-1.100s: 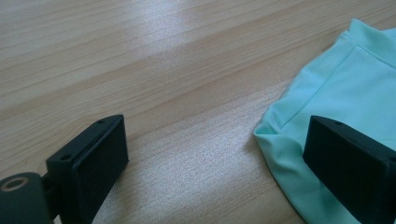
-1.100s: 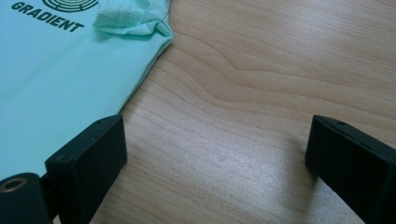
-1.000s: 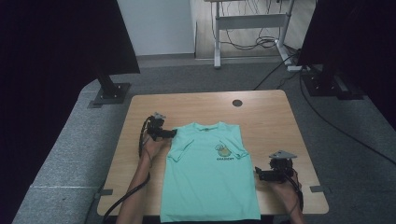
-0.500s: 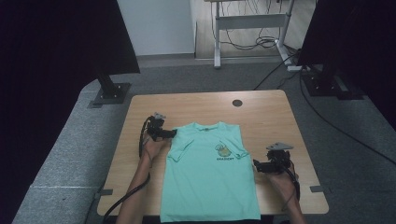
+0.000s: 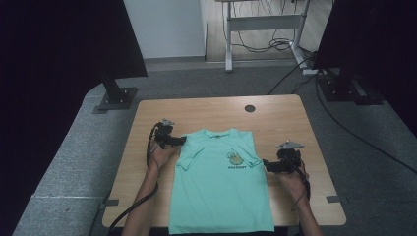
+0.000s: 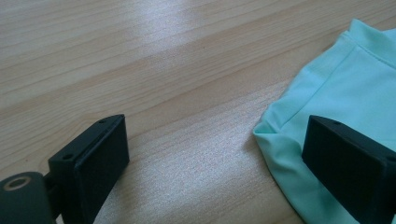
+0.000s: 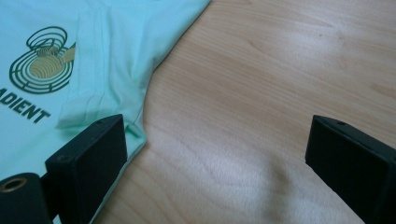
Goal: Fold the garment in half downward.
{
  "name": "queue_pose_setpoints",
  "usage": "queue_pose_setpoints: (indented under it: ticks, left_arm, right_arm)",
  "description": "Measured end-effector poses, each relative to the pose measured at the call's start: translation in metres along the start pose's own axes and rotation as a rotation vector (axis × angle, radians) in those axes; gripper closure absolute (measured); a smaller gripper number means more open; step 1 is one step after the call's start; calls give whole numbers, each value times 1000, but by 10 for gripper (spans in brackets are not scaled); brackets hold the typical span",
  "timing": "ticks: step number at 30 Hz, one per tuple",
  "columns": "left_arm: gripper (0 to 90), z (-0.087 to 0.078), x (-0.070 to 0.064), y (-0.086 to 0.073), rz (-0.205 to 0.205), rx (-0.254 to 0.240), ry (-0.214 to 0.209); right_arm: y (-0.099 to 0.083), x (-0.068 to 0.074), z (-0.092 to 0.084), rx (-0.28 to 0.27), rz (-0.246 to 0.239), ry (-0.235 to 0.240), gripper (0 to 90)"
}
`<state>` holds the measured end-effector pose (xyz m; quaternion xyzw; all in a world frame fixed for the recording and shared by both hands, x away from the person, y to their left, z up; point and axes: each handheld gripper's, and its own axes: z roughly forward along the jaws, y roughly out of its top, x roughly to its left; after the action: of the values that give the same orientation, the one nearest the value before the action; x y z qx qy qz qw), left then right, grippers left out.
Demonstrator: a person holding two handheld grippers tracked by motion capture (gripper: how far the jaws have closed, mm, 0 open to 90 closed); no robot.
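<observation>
The bottom of the mint-green cotton T-shirt (image 5: 221, 187) hangs off the near edge of the light wooden table (image 5: 206, 110). It lies flat, sleeves folded in. The left gripper (image 5: 178, 141) and right gripper (image 5: 266, 164) are both wide apart, one at each side.

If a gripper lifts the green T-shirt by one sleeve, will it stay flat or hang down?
The T-shirt would most likely hang limp: its thin cloth already folds and wrinkles at the sleeve edge. It looks light, lying flat on the table. Pushed, it would probably bunch up rather than slide as one piece.
</observation>
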<state>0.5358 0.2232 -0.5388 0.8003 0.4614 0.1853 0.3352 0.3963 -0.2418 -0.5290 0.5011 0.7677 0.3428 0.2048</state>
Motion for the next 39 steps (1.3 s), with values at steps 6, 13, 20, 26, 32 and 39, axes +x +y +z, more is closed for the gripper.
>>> queue_pose_setpoints:
  ticks: [6, 13, 20, 26, 32, 39]
  left_arm:
    - [73, 0, 0, 0, 0, 0, 0]
    - [73, 0, 0, 0, -1, -1, 2]
    - [74, 0, -1, 0, -2, 0, 4]
    - [74, 0, -1, 0, -3, 0, 4]
    - [75, 0, -1, 0, -3, -1, 6]
    - [78, 0, -1, 0, -2, 0, 6]
  right_arm:
    - [6, -3, 6, -6, 1, 2, 53]
    - [14, -7, 16, -4, 2, 10, 64]
    - [24, -10, 26, -21, 4, 31, 71]
    - [29, -12, 38, -16, -8, 38, 81]
    - [37, -11, 48, -29, -10, 50, 76]
    - [46, -11, 60, -31, -15, 45, 69]
